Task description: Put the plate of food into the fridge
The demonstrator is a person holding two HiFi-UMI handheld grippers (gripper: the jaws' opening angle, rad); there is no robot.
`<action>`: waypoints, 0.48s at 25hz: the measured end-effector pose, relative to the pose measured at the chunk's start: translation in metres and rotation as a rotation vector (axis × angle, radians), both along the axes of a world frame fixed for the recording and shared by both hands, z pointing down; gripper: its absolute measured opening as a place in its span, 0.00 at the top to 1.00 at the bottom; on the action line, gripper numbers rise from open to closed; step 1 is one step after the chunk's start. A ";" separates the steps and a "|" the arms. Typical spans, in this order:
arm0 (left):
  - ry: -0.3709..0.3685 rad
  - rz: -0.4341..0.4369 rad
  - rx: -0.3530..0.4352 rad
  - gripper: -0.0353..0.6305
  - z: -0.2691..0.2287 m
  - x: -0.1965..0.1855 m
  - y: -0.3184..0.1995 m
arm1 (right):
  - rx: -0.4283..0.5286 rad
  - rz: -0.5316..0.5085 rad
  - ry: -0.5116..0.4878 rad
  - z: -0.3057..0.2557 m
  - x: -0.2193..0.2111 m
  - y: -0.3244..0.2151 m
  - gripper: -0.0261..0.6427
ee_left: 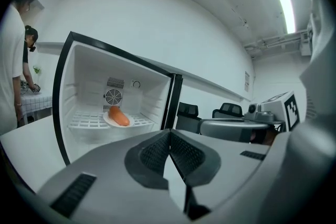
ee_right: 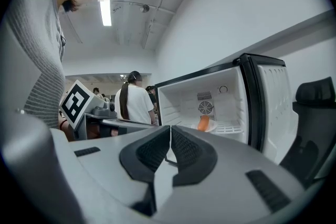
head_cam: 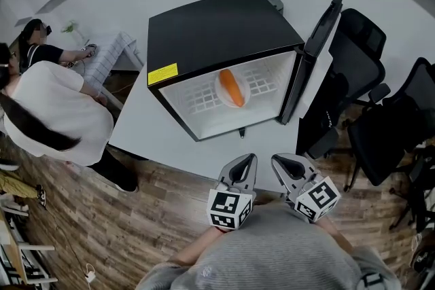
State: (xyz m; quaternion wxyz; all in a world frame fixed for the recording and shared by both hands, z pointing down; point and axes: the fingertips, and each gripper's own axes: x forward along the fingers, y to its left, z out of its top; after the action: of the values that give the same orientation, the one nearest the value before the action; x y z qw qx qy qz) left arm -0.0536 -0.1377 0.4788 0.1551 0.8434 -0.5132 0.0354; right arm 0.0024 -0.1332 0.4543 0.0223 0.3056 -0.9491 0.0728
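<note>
1. The fridge, black outside and white inside, is sitting on a white table. Its door is standing wide open on the right.
2. The plate is resting inside the fridge on the white wire shelf, roughly at the shelf's middle. In the left gripper view it is sitting just in front of the round fan grille on the back wall.
3. One long orange piece of food is lying on the plate.
4. The left gripper is hovering over the table's near edge, close to the person's body and well apart from the fridge. Its jaws are pressing together with nothing between them.
5. The right gripper is hanging just beside the left one, also aiming at the open fridge. Its jaws are likewise meeting tip to tip and gripping nothing.
6. A person in a white top is standing left of the table, facing away.
7. Black chairs are standing to the right, behind the open door.
</note>
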 end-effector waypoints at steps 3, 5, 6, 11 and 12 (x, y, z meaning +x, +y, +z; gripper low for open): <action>-0.013 0.008 0.018 0.93 -0.002 0.003 0.000 | 0.005 -0.003 0.008 0.000 0.000 0.000 0.94; -0.010 0.009 0.021 0.93 -0.002 0.003 0.000 | 0.005 -0.003 0.010 0.000 -0.001 0.001 0.94; -0.006 0.011 0.022 0.93 -0.002 0.004 0.000 | 0.005 -0.003 0.010 0.000 0.000 0.001 0.94; 0.032 0.038 0.033 0.93 -0.002 0.006 0.001 | 0.011 0.012 0.011 -0.001 0.003 0.001 0.94; 0.039 0.040 0.033 0.93 -0.001 0.006 0.001 | 0.013 0.013 0.015 0.000 0.003 0.001 0.94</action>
State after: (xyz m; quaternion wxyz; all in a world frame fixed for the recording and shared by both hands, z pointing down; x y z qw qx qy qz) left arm -0.0480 -0.1363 0.4777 0.1503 0.8566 -0.4934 0.0134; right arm 0.0058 -0.1321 0.4538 0.0271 0.3125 -0.9473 0.0646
